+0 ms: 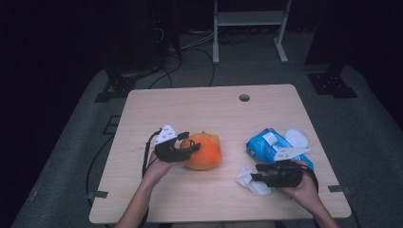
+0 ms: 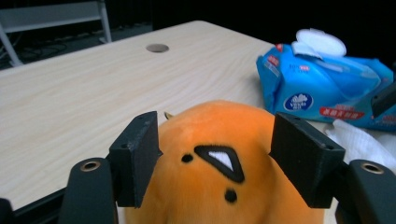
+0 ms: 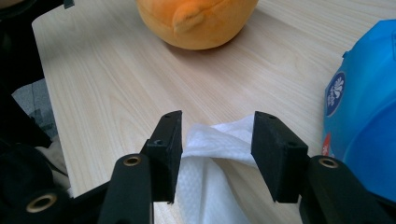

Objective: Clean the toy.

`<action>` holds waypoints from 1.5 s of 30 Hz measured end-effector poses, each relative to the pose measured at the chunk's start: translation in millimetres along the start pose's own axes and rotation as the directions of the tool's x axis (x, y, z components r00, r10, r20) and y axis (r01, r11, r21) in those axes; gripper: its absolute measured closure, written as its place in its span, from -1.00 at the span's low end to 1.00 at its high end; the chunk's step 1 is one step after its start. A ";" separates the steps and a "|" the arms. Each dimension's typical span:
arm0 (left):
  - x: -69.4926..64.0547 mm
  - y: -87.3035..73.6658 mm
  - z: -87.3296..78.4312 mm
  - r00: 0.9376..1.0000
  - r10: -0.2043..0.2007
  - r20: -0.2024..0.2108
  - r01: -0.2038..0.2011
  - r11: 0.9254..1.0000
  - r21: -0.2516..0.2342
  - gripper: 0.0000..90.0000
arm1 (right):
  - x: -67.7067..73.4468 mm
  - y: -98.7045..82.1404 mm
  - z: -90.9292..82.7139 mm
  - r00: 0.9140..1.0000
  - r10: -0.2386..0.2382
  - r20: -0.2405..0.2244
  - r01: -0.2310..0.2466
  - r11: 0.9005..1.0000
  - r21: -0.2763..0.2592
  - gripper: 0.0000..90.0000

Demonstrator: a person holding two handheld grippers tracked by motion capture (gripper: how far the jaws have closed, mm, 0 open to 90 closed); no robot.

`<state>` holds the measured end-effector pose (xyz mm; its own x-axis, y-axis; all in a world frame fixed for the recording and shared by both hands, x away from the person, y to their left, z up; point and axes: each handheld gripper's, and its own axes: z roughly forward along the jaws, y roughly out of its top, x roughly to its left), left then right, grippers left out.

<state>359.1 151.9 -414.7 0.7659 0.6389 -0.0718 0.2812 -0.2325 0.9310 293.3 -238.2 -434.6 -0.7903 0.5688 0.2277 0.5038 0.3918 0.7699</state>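
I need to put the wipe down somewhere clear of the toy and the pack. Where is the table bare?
The far half of the table, around the round hole, is bare. So is the near edge between the two forearms. It is crowded on the right: the wipe lies against the blue pack. The plush toy fills the left-centre, leaving a bare gap between toy and pack.

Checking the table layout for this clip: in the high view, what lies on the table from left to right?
Left gripper → orange plush toy → white wipe → right gripper → blue wipes pack.
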 end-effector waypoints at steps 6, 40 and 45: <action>1.9 -0.6 -11.9 1.000 -0.012 -0.009 0.012 1.000 -0.009 -0.36 | -2.0 -0.2 -1.2 1.000 0.015 0.001 -0.015 1.000 -0.013 0.14; -0.9 -45.6 -53.2 0.999 -0.035 -0.018 0.037 0.991 0.125 -0.59 | -5.2 1.7 -4.3 0.999 0.044 0.011 -0.043 0.998 -0.038 0.06; -3.0 -50.1 -59.5 0.999 -0.036 -0.017 0.038 0.991 0.126 -0.61 | -4.5 2.0 -3.9 0.999 0.043 0.012 -0.043 0.998 -0.042 0.06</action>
<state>308.3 205.3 -439.9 0.7453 0.6593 -0.0993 0.3806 -0.2985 0.8752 296.5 -242.8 -431.8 -0.7634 0.5940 0.2536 0.5221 0.3364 0.7838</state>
